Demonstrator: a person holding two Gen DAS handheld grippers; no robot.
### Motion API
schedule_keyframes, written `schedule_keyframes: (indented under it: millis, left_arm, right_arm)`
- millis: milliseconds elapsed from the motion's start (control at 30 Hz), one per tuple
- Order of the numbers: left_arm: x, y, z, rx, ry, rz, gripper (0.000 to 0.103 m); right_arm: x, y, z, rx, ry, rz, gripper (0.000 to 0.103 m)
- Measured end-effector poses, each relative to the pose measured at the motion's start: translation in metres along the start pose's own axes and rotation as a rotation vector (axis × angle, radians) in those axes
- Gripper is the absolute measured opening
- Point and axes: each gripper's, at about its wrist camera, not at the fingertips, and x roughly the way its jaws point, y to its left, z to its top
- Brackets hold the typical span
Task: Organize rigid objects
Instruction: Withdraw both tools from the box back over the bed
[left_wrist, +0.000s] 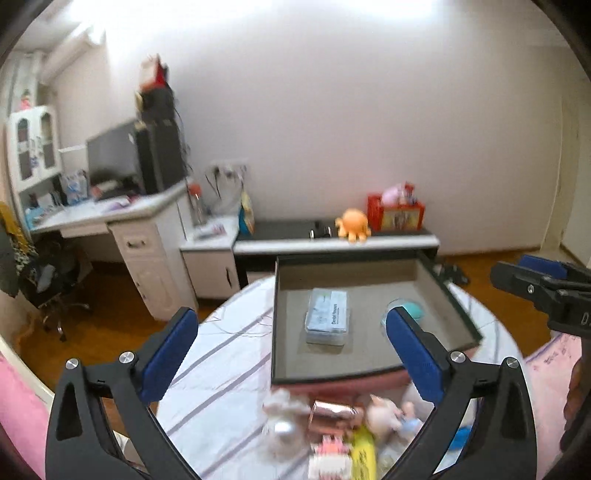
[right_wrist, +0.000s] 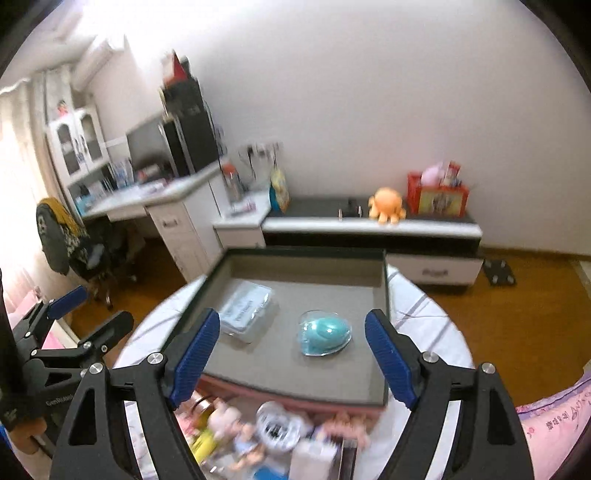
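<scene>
A dark tray with grey lining sits on a round table. Inside it lie a clear plastic box with a label and a teal object in a clear heart-shaped case. A blurred pile of small items, among them a rose-gold box, a yellow piece and figurines, lies in front of the tray. My left gripper hovers open above the pile, nothing between its pads. My right gripper hangs open beside it, also holding nothing.
A white striped cloth covers the table. Pink bedding lies at the right. Beyond the tray stands a low cabinet with an orange plush and a red basket. A desk and an office chair stand at the left.
</scene>
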Motion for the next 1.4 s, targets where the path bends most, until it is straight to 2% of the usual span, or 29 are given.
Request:
schedule_keyframes:
  millis: [167,400,500,767,1100,1400]
  left_arm:
    - [-0.072,-0.004,-0.025,-0.011,-0.115,-0.007,0.103]
    - [-0.131,-0.011,-0.058,-0.018,-0.183,0.018,0.103]
    - [-0.150,-0.011,-0.068,-0.017,-0.201,0.024,0.103]
    - [-0.179,-0.017,-0.080,0.008,-0.257,0.065,0.103]
    - [-0.188,-0.020,-0.083,0.017,-0.260,0.055,0.103]
    - [-0.188,-0.027,-0.084,0.034,-0.247,0.045,0.103]
  right_arm:
    - [-0.067,0.022,-0.032,-0.019,-0.149,-0.044,0.088]
    - [-0.128,0.050,-0.078,-0.046,-0.300,-0.169,0.088]
    - [-0.142,0.062,-0.092,-0.045,-0.329,-0.215,0.088]
    - [-0.156,0.073,-0.109,-0.039,-0.317,-0.242,0.088]
    - [-0.174,0.071,-0.123,-0.030,-0.353,-0.287,0.088]
    - [-0.176,0.071,-0.124,-0.039,-0.347,-0.310,0.088]
